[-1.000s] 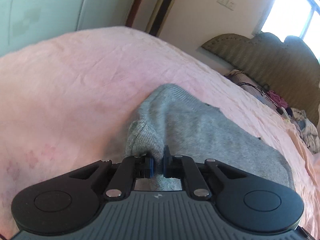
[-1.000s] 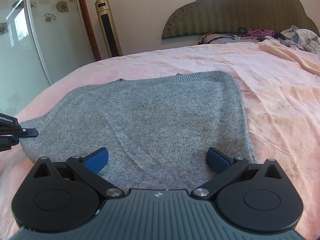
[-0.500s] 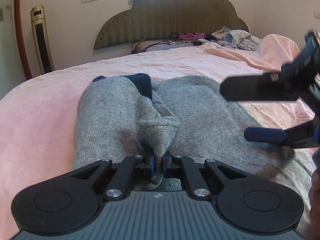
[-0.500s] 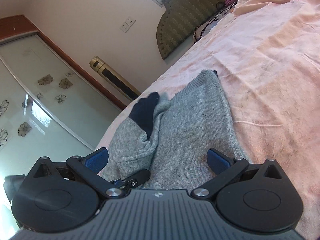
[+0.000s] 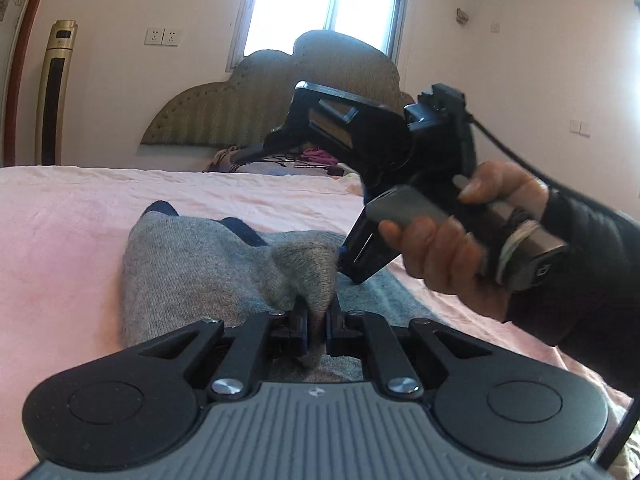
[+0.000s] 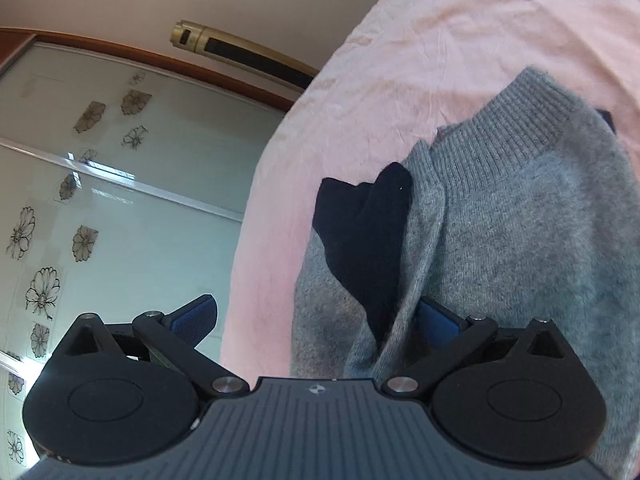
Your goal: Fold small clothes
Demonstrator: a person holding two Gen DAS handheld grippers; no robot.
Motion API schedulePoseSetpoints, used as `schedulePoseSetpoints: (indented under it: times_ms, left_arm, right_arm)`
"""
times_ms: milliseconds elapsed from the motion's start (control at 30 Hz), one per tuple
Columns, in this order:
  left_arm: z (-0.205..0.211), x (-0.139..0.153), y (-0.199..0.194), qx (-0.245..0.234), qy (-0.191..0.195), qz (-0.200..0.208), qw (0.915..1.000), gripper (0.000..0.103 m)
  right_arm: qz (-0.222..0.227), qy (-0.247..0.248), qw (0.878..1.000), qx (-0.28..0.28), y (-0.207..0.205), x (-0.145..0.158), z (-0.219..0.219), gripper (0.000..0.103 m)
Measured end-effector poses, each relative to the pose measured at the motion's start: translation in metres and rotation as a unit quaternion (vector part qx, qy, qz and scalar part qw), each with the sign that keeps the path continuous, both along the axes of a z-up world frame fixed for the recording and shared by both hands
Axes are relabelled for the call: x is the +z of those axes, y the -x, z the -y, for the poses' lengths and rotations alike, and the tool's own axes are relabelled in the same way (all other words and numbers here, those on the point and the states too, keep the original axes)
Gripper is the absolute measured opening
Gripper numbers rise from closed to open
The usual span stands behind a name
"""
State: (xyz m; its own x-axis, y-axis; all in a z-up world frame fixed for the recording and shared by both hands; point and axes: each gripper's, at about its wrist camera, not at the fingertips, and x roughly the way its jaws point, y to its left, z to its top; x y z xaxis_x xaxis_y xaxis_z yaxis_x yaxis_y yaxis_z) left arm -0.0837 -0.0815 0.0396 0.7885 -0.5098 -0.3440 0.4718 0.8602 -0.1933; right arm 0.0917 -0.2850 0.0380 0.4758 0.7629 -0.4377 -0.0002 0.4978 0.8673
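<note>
A grey knitted sweater with a navy patch lies on the pink bed sheet. My left gripper is shut on a raised fold of the grey knit, lifted over the sweater's body. A hand holds my right gripper just to the right, its lower finger touching that fold. In the right wrist view the right gripper is rolled sideways and stands open. A hanging fold of the sweater and its navy patch lie between the blue pads, the right pad close to the cloth.
A padded headboard stands at the far end with a pile of clothes and cables beneath it. A gold tower fan stands by the wall. A flowered glass wardrobe door lies past the bed's edge.
My left gripper has carried the pinched sweater edge over the body, making a raised fold. The right gripper has swung in beside it and rolled onto its side, still open.
</note>
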Motion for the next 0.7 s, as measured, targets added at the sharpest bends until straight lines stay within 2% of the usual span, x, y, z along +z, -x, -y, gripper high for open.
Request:
schedulePoseSetpoints:
  times_ms: [67,267,300,333,400,433,500,600,700]
  left_arm:
    - [-0.004,-0.001,-0.003,-0.009,0.016,-0.009,0.9998,0.007]
    - [-0.003,-0.004,-0.007,-0.04,0.015,-0.034,0.9985,0.007]
    - [-0.003,-0.004,-0.008,-0.042,0.012,-0.038,0.9983,0.007]
    - [-0.003,-0.005,-0.008,-0.044,0.009,-0.042,0.9981,0.007]
    - [-0.002,-0.007,-0.009,-0.047,0.003,-0.051,0.9976,0.007]
    - [-0.001,-0.007,-0.011,-0.049,-0.002,-0.056,0.9972,0.007]
    - [0.001,-0.008,-0.012,-0.052,-0.006,-0.062,0.9967,0.007]
    - [0.006,-0.002,-0.012,-0.063,-0.013,-0.058,0.9963,0.007]
    - [0.022,0.011,-0.013,-0.097,-0.017,-0.05,0.9939,0.007]
  right_arm:
    - [-0.006,0.028,1.0,-0.009,-0.005,-0.002,-0.005,0.103]
    - [-0.008,0.02,1.0,0.007,-0.024,-0.007,-0.01,0.101]
    - [0.004,0.027,1.0,0.012,-0.028,-0.004,-0.012,0.09]
    - [0.015,0.043,0.999,0.019,-0.035,-0.001,-0.015,0.084]
    - [0.017,0.091,0.995,0.031,-0.045,-0.002,-0.022,0.053]
    - [0.016,0.111,0.993,0.036,-0.049,-0.004,-0.026,0.045]
    - [0.02,0.14,0.989,0.049,-0.053,-0.011,-0.033,0.023]
    - [0.053,0.168,0.983,0.052,-0.044,-0.004,-0.034,0.016]
    - [0.117,0.194,0.973,0.052,-0.026,0.029,-0.022,0.016]
